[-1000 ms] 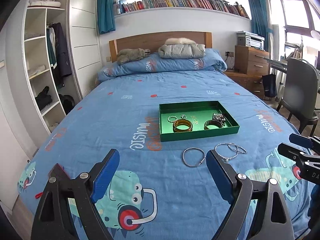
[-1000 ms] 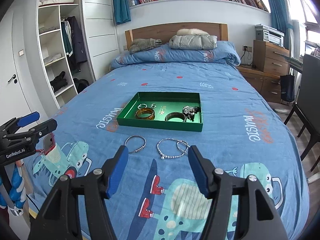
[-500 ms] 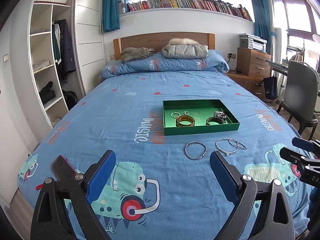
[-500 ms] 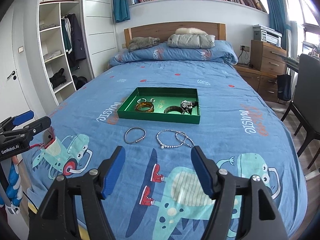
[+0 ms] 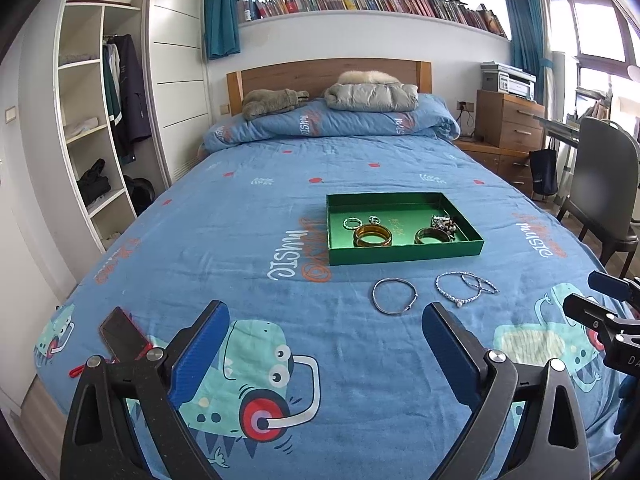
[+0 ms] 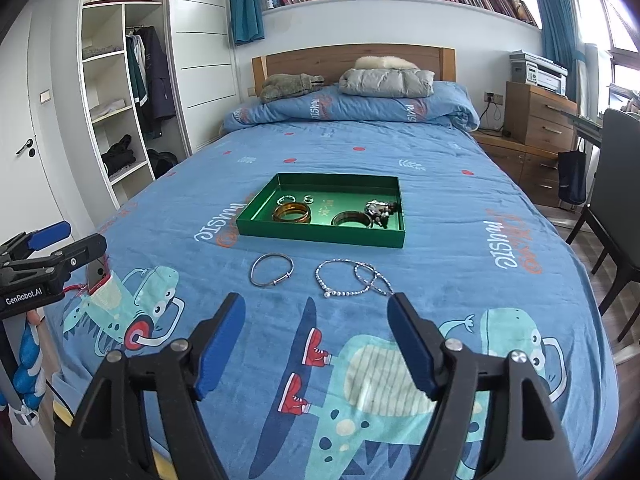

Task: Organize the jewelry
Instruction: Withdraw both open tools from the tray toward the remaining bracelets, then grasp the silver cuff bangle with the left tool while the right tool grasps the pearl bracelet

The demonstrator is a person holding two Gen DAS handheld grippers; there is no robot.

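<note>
A green tray [image 5: 404, 254] lies mid-bed holding amber bangles [image 5: 372, 236], a dark bangle [image 5: 432, 235], small rings [image 5: 352, 223] and a tangled silver piece [image 5: 442, 222]. In front of it on the blue cover lie a silver bangle [image 5: 375, 295], a beaded bracelet [image 5: 452, 298] and thin chain bracelets [image 5: 480, 286]. My left gripper [image 5: 324, 306] hovers open near the bed's foot, short of the bangle, holding nothing. My right gripper [image 6: 315, 299] hangs just short of the beaded bracelet [image 6: 320, 282]. Its jaws are opening with nothing between them.
A phone in a red case [image 5: 122, 336] lies by the left gripper on the bed's near left. Folded jackets and a rolled duvet sit at the headboard. A grey chair [image 5: 600, 184] and wooden drawers stand right of the bed, open wardrobe shelves to its left.
The jaws of both grippers have spread wider. The tray and the loose bracelets lie where they were.
</note>
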